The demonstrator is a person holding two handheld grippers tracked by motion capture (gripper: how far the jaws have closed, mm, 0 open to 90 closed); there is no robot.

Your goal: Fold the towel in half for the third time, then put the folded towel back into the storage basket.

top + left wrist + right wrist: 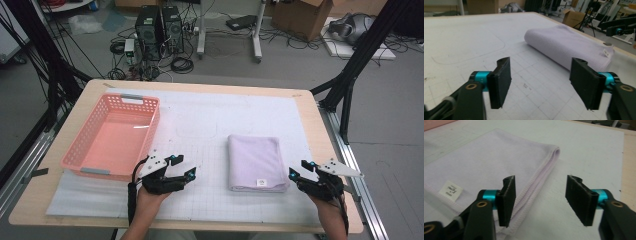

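Observation:
A folded lilac towel (255,162) lies flat on the white gridded mat (215,125), right of centre, with a small white label (260,183) near its front edge. My left gripper (184,166) stands open on the mat to the towel's left, a gap away from it, with nothing between its jaws. In the left gripper view the open left gripper (544,83) faces the towel (566,46) side-on. My right gripper (299,169) is open just off the towel's front right corner. In the right gripper view the right gripper (540,200) straddles the towel (486,165) edge without pressing on it.
A pink plastic basket (112,135) with nothing in it stands on the left of the mat, close behind my left gripper. The wooden table edge (330,145) runs along the right. Bare mat stretches between basket and towel.

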